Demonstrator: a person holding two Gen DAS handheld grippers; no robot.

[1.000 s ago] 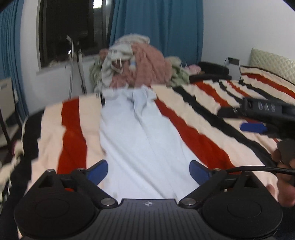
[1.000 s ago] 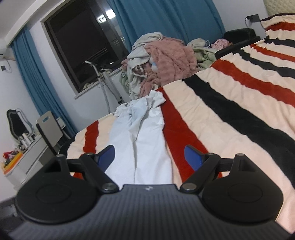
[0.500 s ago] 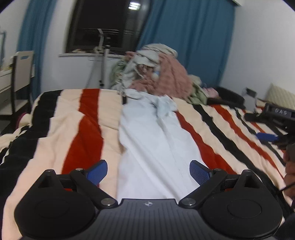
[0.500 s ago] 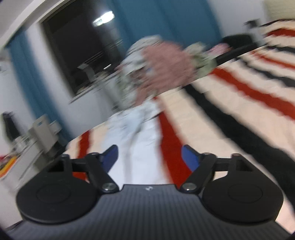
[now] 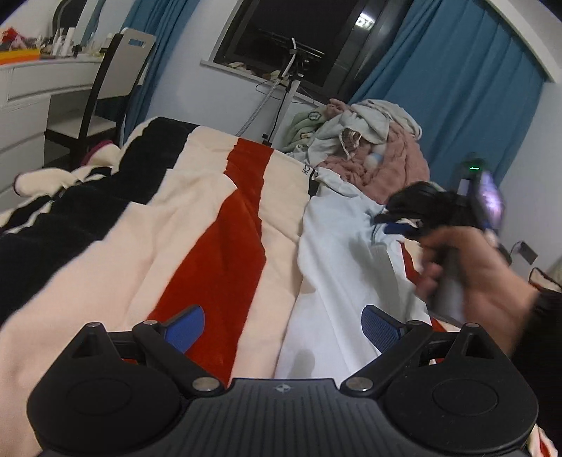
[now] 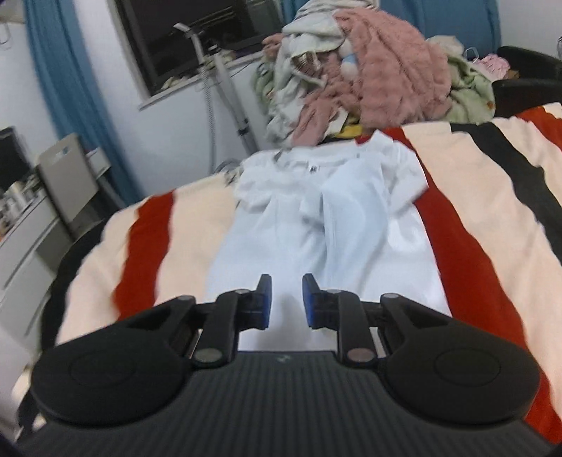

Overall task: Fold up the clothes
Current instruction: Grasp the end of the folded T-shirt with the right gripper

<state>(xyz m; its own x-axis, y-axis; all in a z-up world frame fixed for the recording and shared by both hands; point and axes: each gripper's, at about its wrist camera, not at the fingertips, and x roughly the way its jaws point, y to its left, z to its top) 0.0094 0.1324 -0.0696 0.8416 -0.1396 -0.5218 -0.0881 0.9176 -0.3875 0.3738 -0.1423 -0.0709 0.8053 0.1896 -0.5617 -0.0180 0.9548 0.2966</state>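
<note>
Since half a second ago the right tool (image 6: 285, 298) has drawn its blue pads in from a wide spread to a narrow gap, with nothing between them, and the left wrist view has swung leftward so that a white desk (image 5: 38, 81) and a chair (image 5: 116, 70) now show. The left tool (image 5: 282, 325) keeps its pads wide apart, nothing between them, low over the bed.

A white garment (image 6: 326, 225) lies lengthwise on the striped blanket (image 6: 491, 218), smooth thin cloth with soft creases, sleeves folded in over its body and the collar at the far end. The blanket is plush and fleecy, in broad cream, red and black bands. Beyond the collar rises a laundry heap (image 6: 379, 81), a shaggy pink piece topmost among grey and pale green ones.

In the left wrist view the person's right hand (image 5: 470, 270) grips the other tool's handle, fingers curled, knuckles blurred; that tool points across the garment's upper part. Whether its tips touch the cloth cannot be told. The garment's near hem is hidden behind the tool bodies in both views. Blue curtains (image 5: 439, 88) flank a dark window (image 5: 298, 31).
</note>
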